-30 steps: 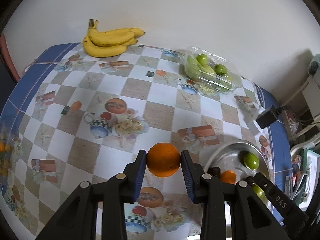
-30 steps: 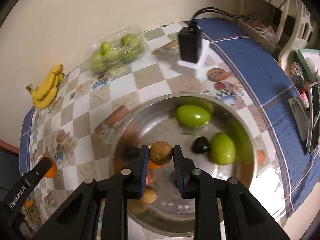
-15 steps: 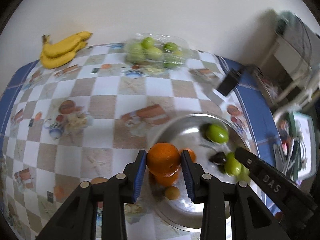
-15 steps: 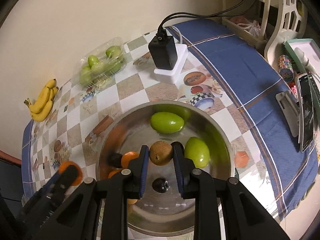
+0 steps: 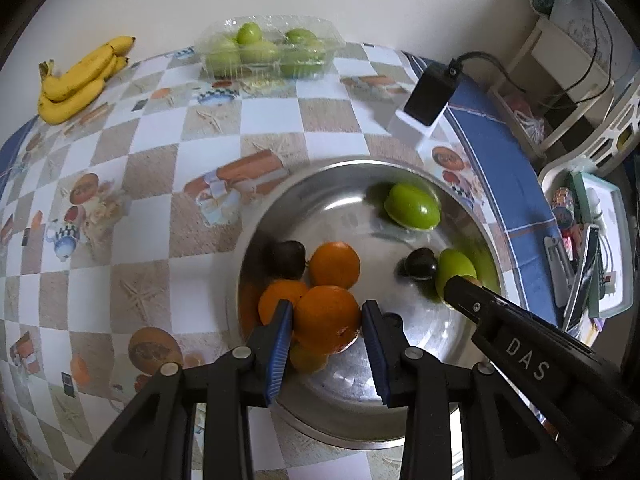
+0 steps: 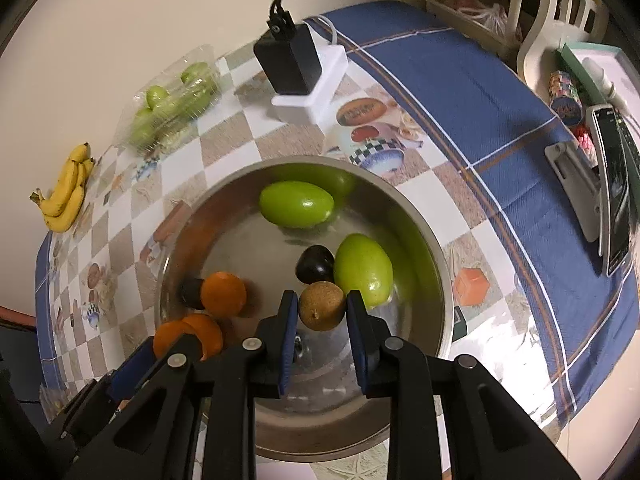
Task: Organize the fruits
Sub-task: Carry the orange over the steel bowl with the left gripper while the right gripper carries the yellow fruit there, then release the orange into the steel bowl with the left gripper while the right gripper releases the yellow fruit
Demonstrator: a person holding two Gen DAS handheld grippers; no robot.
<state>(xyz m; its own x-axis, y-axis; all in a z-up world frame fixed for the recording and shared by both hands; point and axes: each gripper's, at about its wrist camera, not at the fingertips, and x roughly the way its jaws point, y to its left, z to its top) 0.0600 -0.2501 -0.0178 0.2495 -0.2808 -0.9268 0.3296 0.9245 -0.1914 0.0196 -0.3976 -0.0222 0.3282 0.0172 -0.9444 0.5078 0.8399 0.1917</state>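
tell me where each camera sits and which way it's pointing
Left wrist: sits on the left hand-held gripper, looking forward and down along its fingers, shut on an orange above the steel bowl; the right hand-held gripper's black arm crosses the lower right.
Right wrist: sits on the right hand-held gripper, looking down into the bowl's right side, shut on a brown fruit; the left hand-held gripper shows at lower left.
Both share the bowl, bananas, the clear tray of green fruit and the black charger.

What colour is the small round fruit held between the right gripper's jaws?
Speckled golden-brown fruit, held in the right gripper; clearest in the right wrist view.
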